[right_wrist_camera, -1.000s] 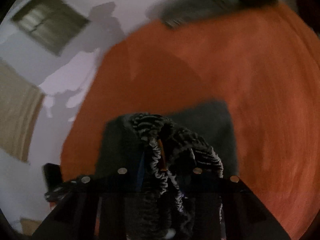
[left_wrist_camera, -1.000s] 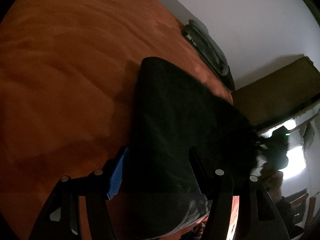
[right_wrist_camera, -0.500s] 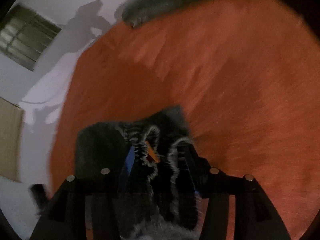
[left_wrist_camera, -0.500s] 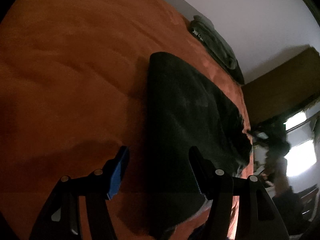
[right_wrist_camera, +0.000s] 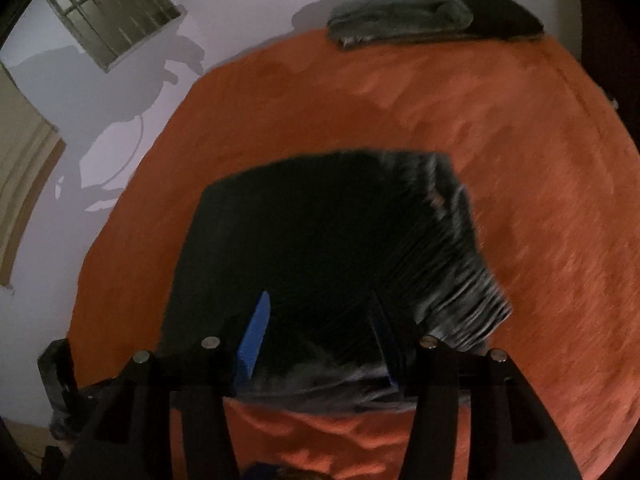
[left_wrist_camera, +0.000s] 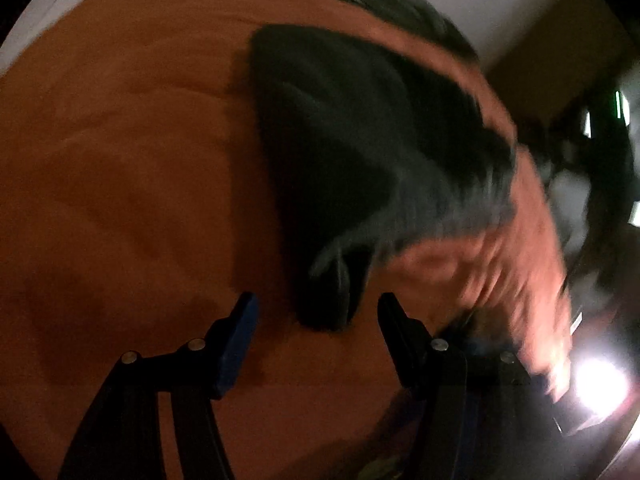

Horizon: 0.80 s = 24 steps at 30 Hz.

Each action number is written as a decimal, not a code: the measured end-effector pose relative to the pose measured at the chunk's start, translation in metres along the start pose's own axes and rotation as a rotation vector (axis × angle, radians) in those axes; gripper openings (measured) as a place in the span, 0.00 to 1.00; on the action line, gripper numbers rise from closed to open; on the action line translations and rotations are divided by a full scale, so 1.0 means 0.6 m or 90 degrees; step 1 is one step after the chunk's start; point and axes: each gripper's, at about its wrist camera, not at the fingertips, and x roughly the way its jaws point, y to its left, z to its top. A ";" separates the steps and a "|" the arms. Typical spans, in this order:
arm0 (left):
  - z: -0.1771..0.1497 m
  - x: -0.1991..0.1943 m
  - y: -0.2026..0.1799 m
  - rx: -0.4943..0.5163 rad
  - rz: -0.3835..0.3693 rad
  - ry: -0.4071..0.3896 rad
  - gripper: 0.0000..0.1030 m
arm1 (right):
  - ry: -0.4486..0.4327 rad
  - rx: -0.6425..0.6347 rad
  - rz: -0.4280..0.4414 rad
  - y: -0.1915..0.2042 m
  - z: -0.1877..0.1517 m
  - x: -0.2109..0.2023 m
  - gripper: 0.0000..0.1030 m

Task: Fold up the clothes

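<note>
The bed (right_wrist_camera: 520, 140), under an orange cover, fills both views. A dark garment (right_wrist_camera: 320, 240) lies near its middle as a flat, roughly squared shape with a ribbed band along one side, so the main folds look done; I judge that at most a final fold, some smoothing, or a move to the stack is left. That stack (right_wrist_camera: 400, 16), a grey folded piece beside a darker one, sits at the far edge of the bed against the wall, well apart from the garment.

The right gripper (right_wrist_camera: 320, 328) hangs over the garment's near edge. Its jaws have just been opening and now stand apart; cloth lies below and between them, but the pads do not appear to press it. The left gripper (left_wrist_camera: 316, 320) is also apart and empty, with a narrow end of the garment (left_wrist_camera: 360, 140) just ahead of it on the bed.

Motion blur smears the garment's outline and ribbing in both views. What kind of garment it is, and how many layers it has, cannot be told. The room beyond the bed's edge in the left view is dark and glare-washed.
</note>
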 end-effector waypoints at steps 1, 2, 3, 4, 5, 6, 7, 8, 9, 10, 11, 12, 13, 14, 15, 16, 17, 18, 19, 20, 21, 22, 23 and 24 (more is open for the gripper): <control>-0.010 0.005 -0.005 0.023 0.016 0.009 0.61 | 0.001 -0.010 -0.004 0.008 -0.004 0.001 0.50; -0.018 0.015 -0.004 0.035 0.027 0.018 0.61 | 0.003 -0.020 -0.009 0.016 -0.008 0.003 0.50; -0.024 0.025 0.001 0.032 0.032 0.024 0.61 | 0.004 -0.029 -0.013 0.024 -0.013 0.004 0.50; -0.027 0.034 0.007 0.024 0.039 0.029 0.61 | 0.006 -0.037 -0.019 0.030 -0.017 0.006 0.50; -0.028 0.042 0.011 0.017 0.046 0.031 0.61 | 0.009 -0.040 -0.022 0.032 -0.019 0.009 0.50; -0.026 0.043 0.013 0.013 0.042 0.026 0.61 | 0.012 -0.042 -0.023 0.034 -0.021 0.011 0.50; -0.024 0.041 0.014 0.011 0.035 0.018 0.61 | 0.015 -0.043 -0.024 0.035 -0.023 0.014 0.50; -0.022 0.039 0.015 0.008 0.027 0.010 0.61 | 0.018 -0.042 -0.024 0.036 -0.026 0.014 0.50; -0.019 0.030 0.017 0.006 0.015 -0.007 0.61 | 0.021 -0.041 -0.022 0.036 -0.029 0.014 0.50; -0.018 0.023 0.020 0.002 0.006 -0.022 0.61 | 0.023 -0.040 -0.021 0.036 -0.031 0.015 0.50; -0.016 0.023 0.024 -0.003 0.005 -0.031 0.61 | 0.025 -0.038 -0.020 0.037 -0.034 0.017 0.50; -0.015 0.024 0.028 -0.009 0.005 -0.037 0.61 | 0.027 -0.037 -0.022 0.037 -0.035 0.019 0.50; -0.013 0.025 0.032 -0.014 0.005 -0.044 0.61 | 0.029 -0.036 -0.025 0.036 -0.036 0.023 0.50; -0.012 0.032 0.035 -0.018 0.004 -0.047 0.61 | 0.030 -0.035 -0.026 0.036 -0.037 0.023 0.50; -0.010 0.039 0.036 -0.020 0.003 -0.051 0.61 | 0.032 -0.035 -0.025 0.038 -0.038 0.022 0.50; -0.009 0.041 0.037 -0.027 -0.006 -0.059 0.61 | 0.033 -0.035 -0.024 0.039 -0.039 0.020 0.50; -0.008 0.041 0.038 -0.035 -0.018 -0.069 0.61 | 0.035 -0.035 -0.023 0.040 -0.041 0.019 0.50; -0.007 0.041 0.039 -0.043 -0.029 -0.080 0.61 | 0.036 -0.039 -0.024 0.040 -0.039 0.020 0.50; -0.006 0.041 0.040 -0.052 -0.041 -0.090 0.61 | 0.036 -0.043 -0.026 0.041 -0.037 0.023 0.50; -0.004 0.038 0.042 -0.061 -0.050 -0.105 0.61 | 0.035 -0.046 -0.028 0.040 -0.037 0.026 0.50; -0.001 0.035 0.044 -0.071 -0.058 -0.122 0.61 | 0.033 -0.048 -0.030 0.039 -0.037 0.028 0.50; 0.002 0.033 0.046 -0.083 -0.065 -0.138 0.61 | 0.033 -0.045 -0.029 0.037 -0.038 0.031 0.50; 0.004 0.035 0.049 -0.097 -0.070 -0.150 0.61 | 0.034 -0.040 -0.026 0.034 -0.038 0.033 0.50; 0.005 0.038 0.052 -0.113 -0.074 -0.159 0.61 | 0.035 -0.037 -0.024 0.033 -0.039 0.035 0.50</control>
